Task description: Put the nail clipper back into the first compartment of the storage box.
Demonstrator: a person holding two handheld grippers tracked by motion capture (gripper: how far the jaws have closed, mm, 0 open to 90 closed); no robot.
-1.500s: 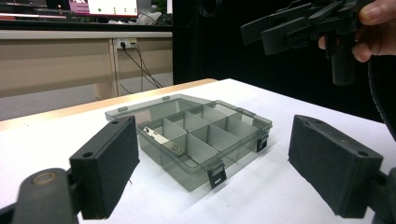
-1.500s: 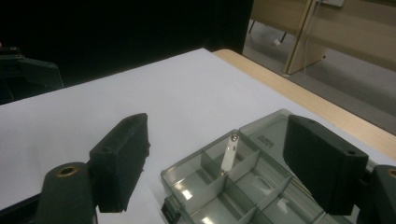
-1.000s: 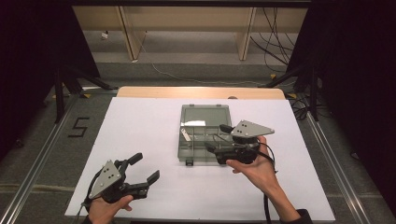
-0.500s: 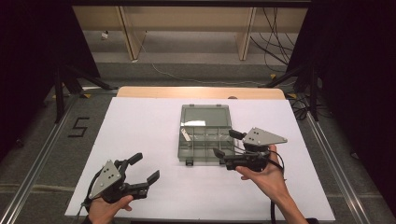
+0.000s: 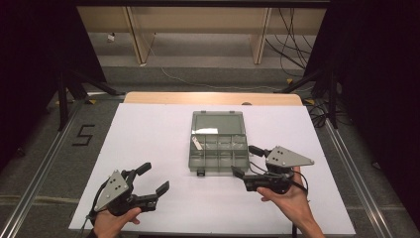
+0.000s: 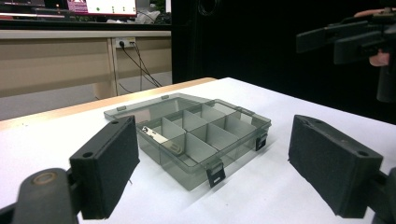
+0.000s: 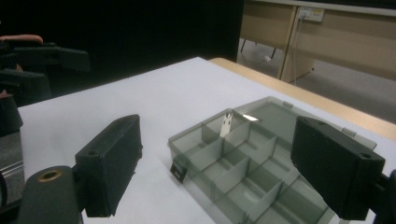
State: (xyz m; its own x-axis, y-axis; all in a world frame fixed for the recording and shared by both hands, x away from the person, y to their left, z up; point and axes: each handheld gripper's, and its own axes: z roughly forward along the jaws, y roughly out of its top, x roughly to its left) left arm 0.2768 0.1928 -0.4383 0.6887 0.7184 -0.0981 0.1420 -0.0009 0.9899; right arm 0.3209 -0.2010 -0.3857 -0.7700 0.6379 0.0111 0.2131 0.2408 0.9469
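The box (image 5: 218, 142) sat open near the middle of the table (image 5: 148, 129), its lid laid flat behind a tray of small compartments. It was smoky, see-through plastic with thin walls, so it would likely be light, stiff and rather slick — apt to slide on the white cover sooner than lift if pushed from 1 side. The thin dividers looked like the weak part; the outer wall or the front edge by the 2 dark latches (image 6: 215, 175) seemed the safer place to take hold, or the lid's free edge if it was to be swung shut. In 1 compartment at the tray's back left, next to the lid, lay a small pale strip (image 5: 197, 143) (metal or card, too small to tell), loose enough to rattle if the box was tipped.

The left claw (image 5: 151, 181) was held low at the near left, well apart from the box, jaws spread wide and empty. The right claw (image 5: 246, 161) hovered just beside the box's near right corner, also spread and holding nothing.

The table wore a plain white sheet with a wooden strip at its far edge. Beyond it were grey floor, pale wooden furniture, trailing cables and black curtains — a "5" (image 5: 83, 135) was marked on the floor at left.
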